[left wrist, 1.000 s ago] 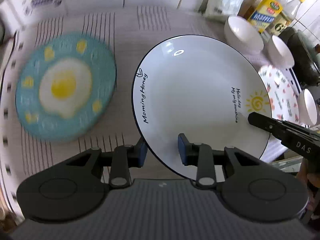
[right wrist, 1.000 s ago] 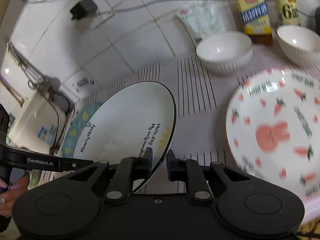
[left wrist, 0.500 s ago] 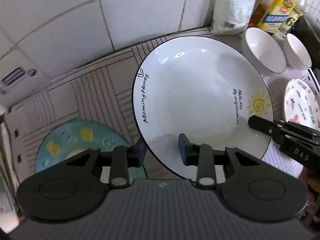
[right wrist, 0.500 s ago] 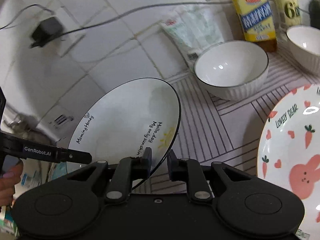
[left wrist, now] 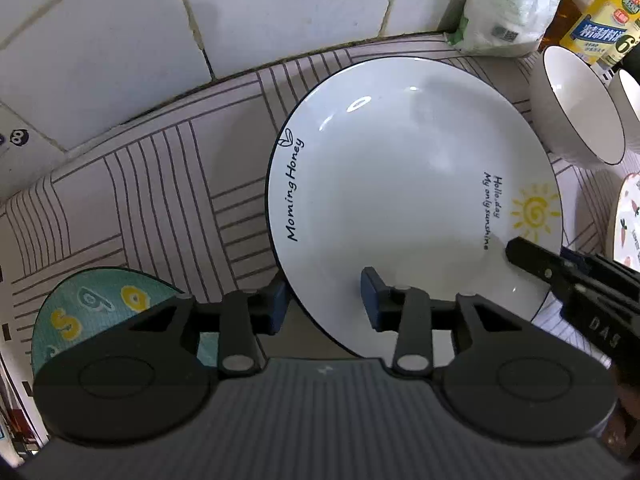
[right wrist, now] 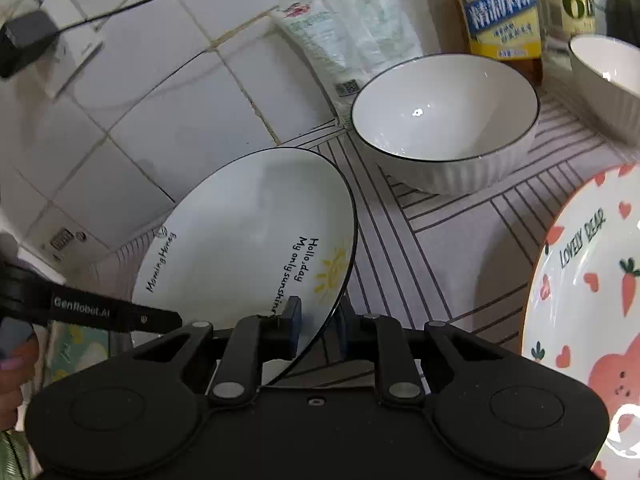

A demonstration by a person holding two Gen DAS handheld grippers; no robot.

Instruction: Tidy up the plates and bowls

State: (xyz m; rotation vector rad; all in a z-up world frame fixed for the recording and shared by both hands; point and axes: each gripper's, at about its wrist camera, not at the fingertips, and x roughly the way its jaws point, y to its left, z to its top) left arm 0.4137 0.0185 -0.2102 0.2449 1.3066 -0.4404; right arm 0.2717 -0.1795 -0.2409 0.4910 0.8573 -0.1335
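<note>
A white plate (left wrist: 400, 200) with a dark rim and the words "Morning Honey" lies low over the striped mat (left wrist: 160, 200), close to the tiled wall. My left gripper (left wrist: 322, 300) straddles its near rim, one pad under the edge and one over the inner face. Its jaws are opening. My right gripper (right wrist: 319, 320) straddles the rim by the sun drawing. Its jaws are opening too, with a slim gap showing beside the rim. The white plate (right wrist: 248, 240) looks tilted in the right wrist view. A teal egg-pattern plate (left wrist: 100, 304) lies at the lower left.
A white ribbed bowl (right wrist: 444, 120) stands just right of the plate, a second bowl (right wrist: 608, 76) beyond it. A rabbit-and-carrot plate (right wrist: 592, 320) fills the right edge. A white bag (left wrist: 508, 4) and oil bottles (right wrist: 500, 8) line the wall. A charger (right wrist: 24, 40) with its cable hangs on the tiles.
Both grippers carried the white plate toward the wall and lower, away from the teal plate. The gap between each pair of pads has widened slightly.
</note>
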